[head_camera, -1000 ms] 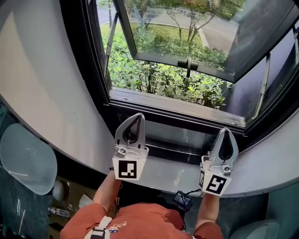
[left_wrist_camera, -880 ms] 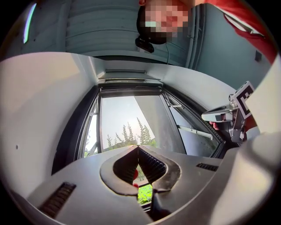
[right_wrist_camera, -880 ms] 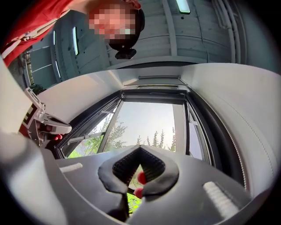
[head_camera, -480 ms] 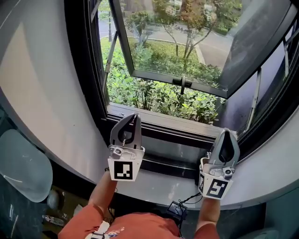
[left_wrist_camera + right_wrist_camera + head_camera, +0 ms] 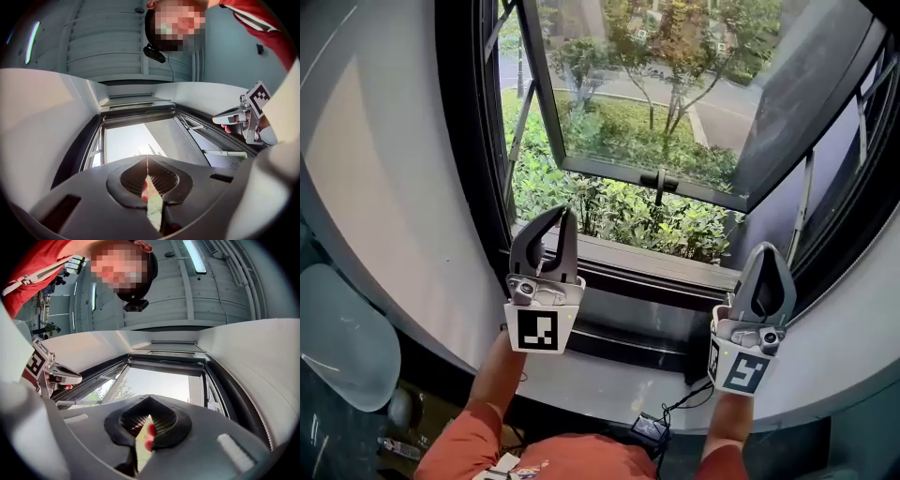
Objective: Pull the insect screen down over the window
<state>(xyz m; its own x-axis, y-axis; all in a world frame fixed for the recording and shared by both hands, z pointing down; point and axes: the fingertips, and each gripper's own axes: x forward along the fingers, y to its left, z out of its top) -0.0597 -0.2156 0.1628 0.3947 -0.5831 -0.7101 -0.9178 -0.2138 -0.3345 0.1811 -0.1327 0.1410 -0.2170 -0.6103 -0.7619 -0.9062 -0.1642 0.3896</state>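
**Both tools shut and empty below a rolled-up screen**

The person stands square to the window with a tool in each hand, pointing up and forward. The left tool has its jaws pressed together on nothing. The right tool is the same, tips meeting with only daylight beyond them. Neither touches the frame, the sill or anything else.

The opening is bare. The glass sash is swung outward, its handle hangs at the lower edge, and the shrubs outside show with no mesh in front of them. So the insect screen is not down yet. I take it to be the dark bar across the head of the frame, probably rolled up inside, though no mesh or pull tab can be made out.

That bar is what the coming move turns on. From either tool it lies at 12 o'clock, up and ahead, well apart from the tips. Its long axis runs 9 to 3 o'clock across the top of the opening. The left tool sits a shade higher and looks slightly nearer, but not by much. Both would need to rise and open before anything could be gripped and drawn toward 6 o'clock.
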